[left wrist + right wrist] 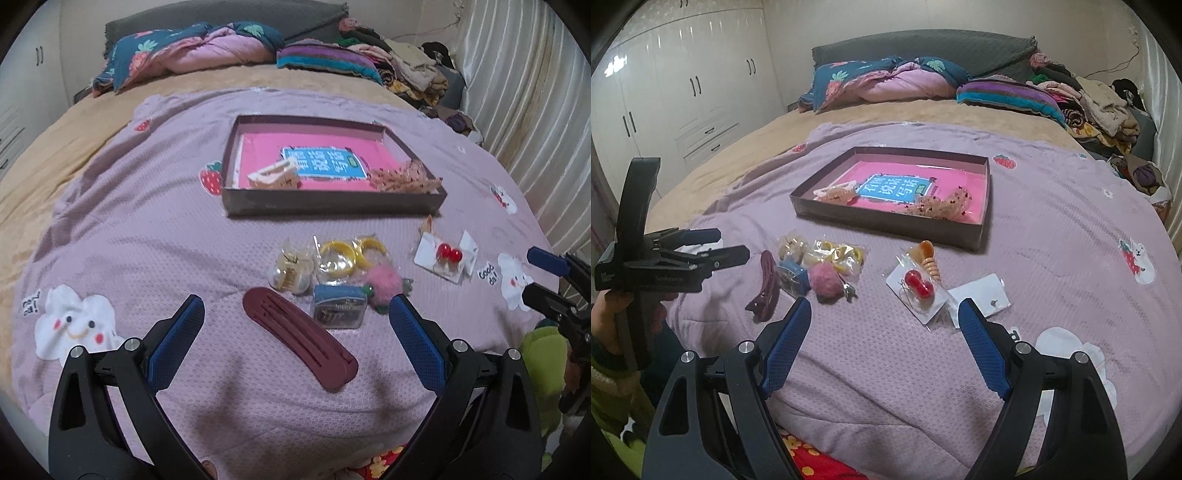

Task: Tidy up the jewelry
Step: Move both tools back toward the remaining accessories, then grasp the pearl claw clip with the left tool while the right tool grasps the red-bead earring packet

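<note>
A dark box (pixel 332 210) (pixel 886 227) with a pink book inside lies on the purple blanket; it holds a cream hair clip (pixel 273 175) and a speckled scrunchie-like piece (pixel 404 177). In front lie a maroon hair clip (pixel 299 338) (pixel 766 284), a blue clear case (pixel 338 306), bagged yellow bangles (pixel 343 256), a pink pom-pom (pixel 382 282) and red cherry earrings on a card (pixel 448 254) (pixel 918 286). My left gripper (pixel 295 306) is open and empty just before the maroon clip. My right gripper (pixel 882 310) is open and empty before the earring card.
Folded quilts (pixel 886 81) and a clothes pile (pixel 1089 99) lie at the bed's head. White wardrobes (pixel 683 92) stand left, a curtain (pixel 535 110) right. An orange comb-like clip (pixel 929 258) and a white card (pixel 984 295) lie near the earrings.
</note>
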`<state>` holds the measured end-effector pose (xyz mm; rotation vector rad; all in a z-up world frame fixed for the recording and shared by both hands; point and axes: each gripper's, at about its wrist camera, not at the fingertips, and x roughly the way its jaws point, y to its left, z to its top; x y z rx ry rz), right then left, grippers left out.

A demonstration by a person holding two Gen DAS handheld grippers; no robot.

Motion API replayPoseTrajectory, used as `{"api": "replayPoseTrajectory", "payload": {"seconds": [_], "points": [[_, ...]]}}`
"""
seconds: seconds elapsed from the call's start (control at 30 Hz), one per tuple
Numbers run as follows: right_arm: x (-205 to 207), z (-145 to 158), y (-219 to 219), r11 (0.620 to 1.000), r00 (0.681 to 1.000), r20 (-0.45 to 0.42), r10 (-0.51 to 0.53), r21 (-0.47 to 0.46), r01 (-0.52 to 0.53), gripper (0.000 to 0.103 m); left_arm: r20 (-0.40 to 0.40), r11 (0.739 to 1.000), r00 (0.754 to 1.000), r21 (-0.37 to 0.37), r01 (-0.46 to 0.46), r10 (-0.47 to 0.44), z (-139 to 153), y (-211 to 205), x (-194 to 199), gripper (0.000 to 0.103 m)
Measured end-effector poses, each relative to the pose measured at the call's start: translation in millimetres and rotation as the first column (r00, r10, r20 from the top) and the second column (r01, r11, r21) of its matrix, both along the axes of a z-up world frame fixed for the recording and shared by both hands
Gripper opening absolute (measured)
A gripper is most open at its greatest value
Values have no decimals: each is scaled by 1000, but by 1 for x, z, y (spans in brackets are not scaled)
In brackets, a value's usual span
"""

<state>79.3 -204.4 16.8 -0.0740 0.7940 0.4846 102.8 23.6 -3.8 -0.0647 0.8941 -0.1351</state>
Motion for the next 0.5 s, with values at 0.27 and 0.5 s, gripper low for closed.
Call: {"api": "replayPoseTrajectory", "payload": {"seconds": [0.27, 0.5], "points": [[6, -16, -3, 1000, 1000, -26, -15, -17, 14, 81, -31, 1000, 1000, -17, 0, 0, -16, 1, 18, 92], [14, -24, -5, 999, 999, -42, -26, -27, 25, 81, -83, 996, 996, -91, -1, -7, -28, 12, 46, 74]]}}
